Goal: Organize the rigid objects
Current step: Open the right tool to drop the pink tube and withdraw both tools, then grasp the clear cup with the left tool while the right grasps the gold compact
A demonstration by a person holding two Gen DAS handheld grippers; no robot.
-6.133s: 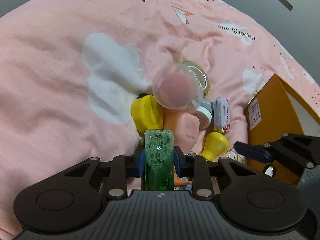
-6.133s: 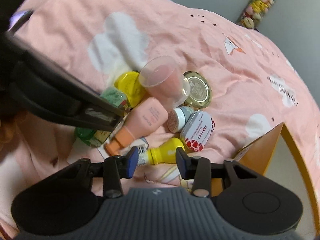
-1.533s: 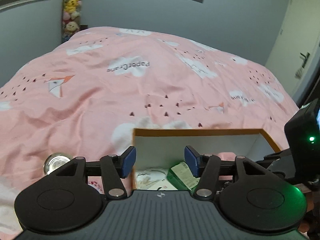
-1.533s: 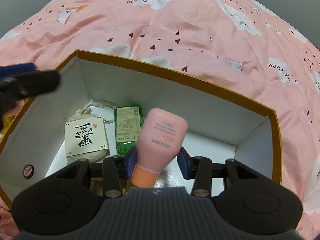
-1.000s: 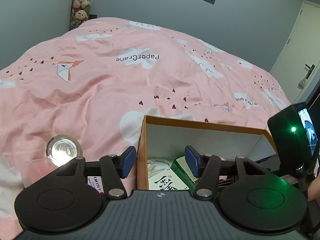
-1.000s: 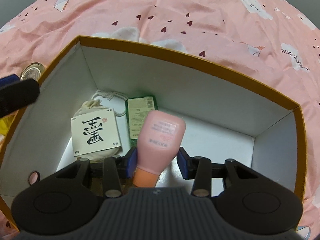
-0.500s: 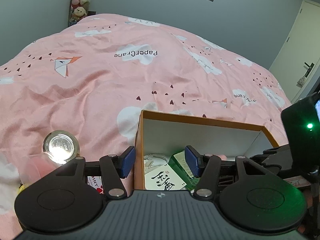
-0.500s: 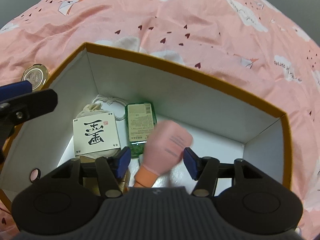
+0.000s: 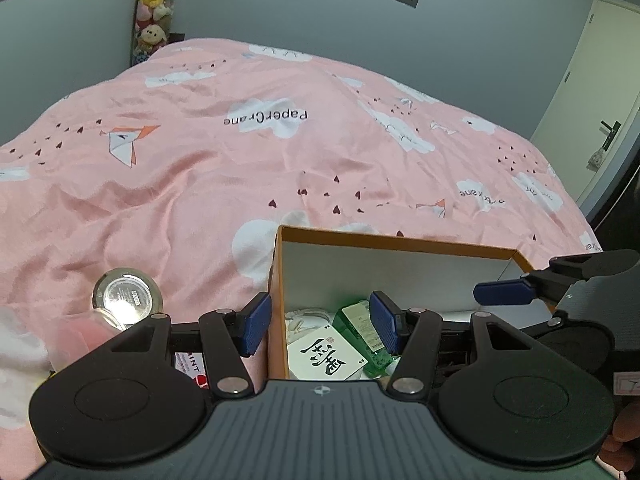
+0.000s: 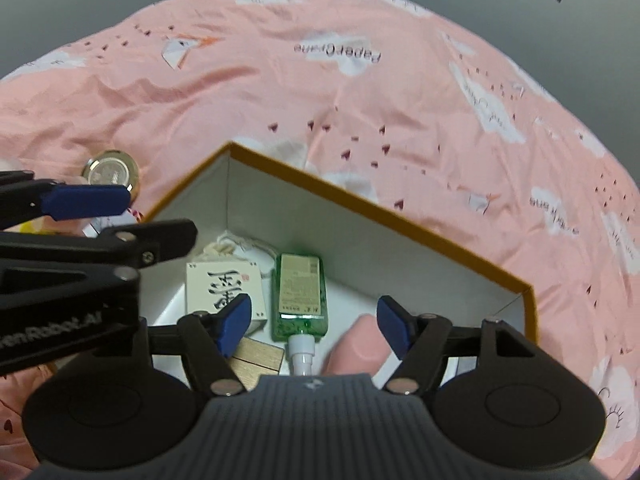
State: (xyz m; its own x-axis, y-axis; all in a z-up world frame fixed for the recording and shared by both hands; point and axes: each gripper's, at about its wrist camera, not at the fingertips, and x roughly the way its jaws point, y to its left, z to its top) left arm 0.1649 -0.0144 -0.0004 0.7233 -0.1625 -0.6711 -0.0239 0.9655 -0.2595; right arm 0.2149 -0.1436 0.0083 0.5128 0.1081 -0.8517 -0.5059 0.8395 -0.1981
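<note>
Right tongs (image 10: 314,322) have just been opening, empty; pink bottle (image 10: 360,344) is lying in the box (image 10: 360,200) beside the green bottle (image 10: 300,292). Left tongs (image 9: 320,322) are hanging half-open, empty. Round tin (image 9: 127,299) and others on the bed (image 9: 200,184) are still waiting.

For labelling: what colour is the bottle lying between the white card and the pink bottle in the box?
Green bottle, clear, white cap; right wrist view shows it best.

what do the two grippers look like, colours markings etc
Both match: the left gripper and right gripper have black linkage arms with silver rivets, blue pads, and a ribbed dark grey body with round side discs. The left one's side bears pale lettering, partly cut off.
</note>
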